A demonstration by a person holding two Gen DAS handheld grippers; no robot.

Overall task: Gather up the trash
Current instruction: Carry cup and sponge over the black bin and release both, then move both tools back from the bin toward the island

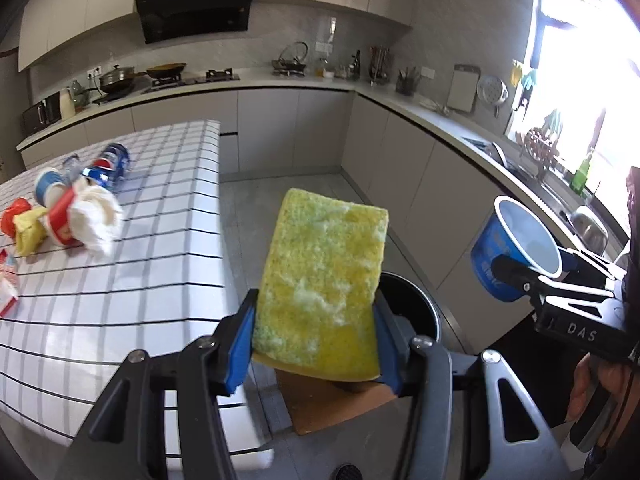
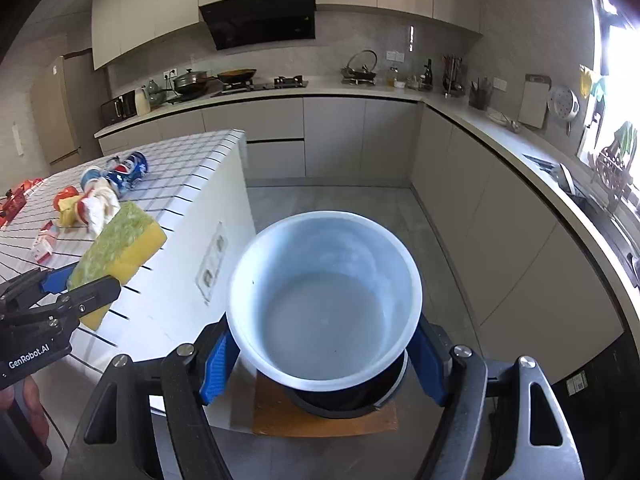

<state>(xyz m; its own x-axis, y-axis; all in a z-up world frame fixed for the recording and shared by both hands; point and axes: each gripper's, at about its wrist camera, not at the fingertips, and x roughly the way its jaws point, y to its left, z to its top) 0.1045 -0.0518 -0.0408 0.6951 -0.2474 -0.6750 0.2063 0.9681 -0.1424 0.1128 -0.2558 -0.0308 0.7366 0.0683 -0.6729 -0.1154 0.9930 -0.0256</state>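
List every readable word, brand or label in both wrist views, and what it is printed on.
"DAS": white letters on the black body of the right gripper.
"GenRobot.AI": white letters on the black body of the left gripper.
Crushed blue, red and white soda can: a round logo shows, no legible word.
Blue paper bowl: outside print too blurred.
Black range hood stickers: too small.
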